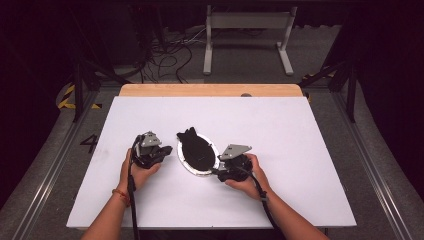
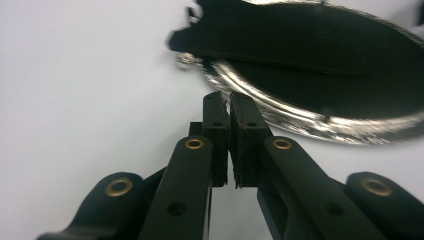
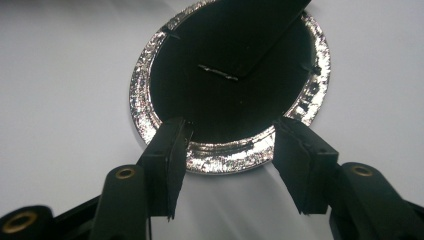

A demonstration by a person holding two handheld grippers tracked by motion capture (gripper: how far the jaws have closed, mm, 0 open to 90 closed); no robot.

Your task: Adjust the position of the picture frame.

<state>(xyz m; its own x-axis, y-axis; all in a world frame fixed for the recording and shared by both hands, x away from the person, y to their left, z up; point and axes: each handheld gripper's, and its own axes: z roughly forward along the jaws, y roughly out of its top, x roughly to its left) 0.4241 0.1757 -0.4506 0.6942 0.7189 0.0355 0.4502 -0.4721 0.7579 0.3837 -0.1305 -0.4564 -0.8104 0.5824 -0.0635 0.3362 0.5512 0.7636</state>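
One shiny crinkled foil dish (image 1: 199, 169), matte black insert (image 1: 196, 149).

the white table (image 1: 280, 130) lies bare from twelve round to three o'clock and along its whole near edge, so a hand could pass there freely. the one obstacle stands at the middle: a silver-rimmed plate (image 1: 192, 165) with a black fish-shaped piece (image 1: 195, 147) lying on it, its tail overhanging the rim toward eleven. the left gripper (image 1: 161, 150) sits just beside the plate at nine, the right gripper (image 1: 220, 169) against its rim at four, which closes both flanks. the way to the plate from twelve stays open.
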